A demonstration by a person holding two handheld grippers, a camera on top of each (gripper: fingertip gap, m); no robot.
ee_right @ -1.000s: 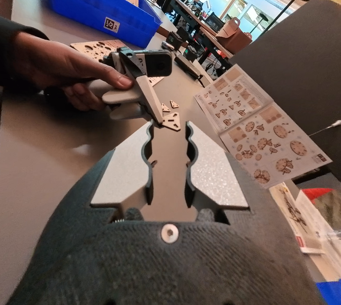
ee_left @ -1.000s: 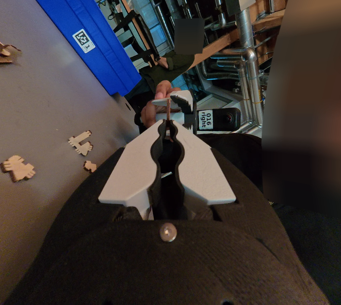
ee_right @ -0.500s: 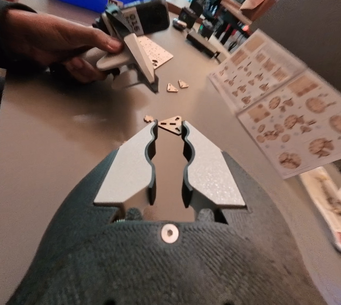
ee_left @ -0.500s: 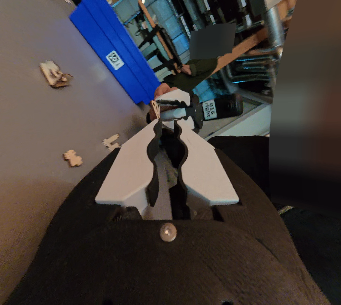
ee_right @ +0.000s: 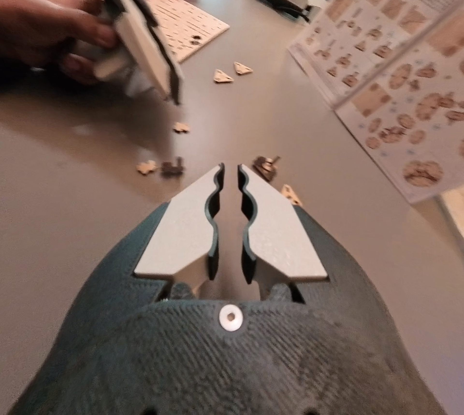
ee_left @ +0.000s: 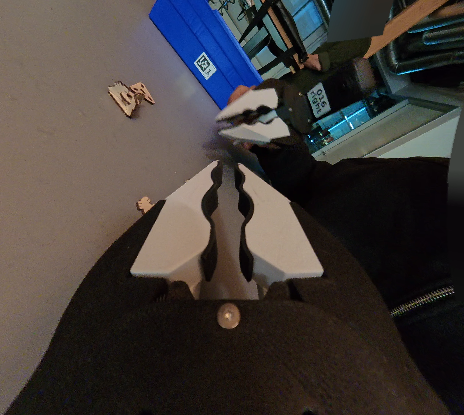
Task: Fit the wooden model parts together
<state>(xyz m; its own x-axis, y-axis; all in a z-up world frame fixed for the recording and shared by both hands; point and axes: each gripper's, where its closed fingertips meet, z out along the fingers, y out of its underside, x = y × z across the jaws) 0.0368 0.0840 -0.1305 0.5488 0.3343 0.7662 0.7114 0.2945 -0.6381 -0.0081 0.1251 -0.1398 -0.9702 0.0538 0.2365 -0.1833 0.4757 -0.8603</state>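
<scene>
My left gripper (ee_left: pixel 228 164) hangs over the grey table (ee_left: pixel 75 152); its jaws stand a narrow gap apart with only table between them. My right gripper (ee_right: pixel 231 165) is also narrowly open, with nothing between the pads. A pale triangular wooden piece (ee_right: pixel 291 194) lies on the table just right of its right finger. A small dark wooden assembly (ee_right: pixel 265 168) sits just ahead of it. The right gripper also shows in the left wrist view (ee_left: pixel 218 125), empty at the tips. The left gripper (ee_right: pixel 173 98) shows blurred in the right wrist view, held by a hand (ee_right: pixel 50 26).
A blue bin (ee_left: pixel 200 51) stands at the table's far side. Small wooden pieces lie scattered (ee_right: pixel 147 167) (ee_right: pixel 181 127) (ee_right: pixel 223 76), plus an assembled one (ee_left: pixel 129 98). A punched wooden sheet (ee_right: pixel 185 24) and a picture instruction sheet (ee_right: pixel 389 76) lie on the table. Left tips to right tips: about 7 cm.
My left gripper let go of the thin wooden piece it pinched a second ago. My right jaws narrowed; the triangular piece at their tips now lies beside the right finger. Both grippers moved apart.
</scene>
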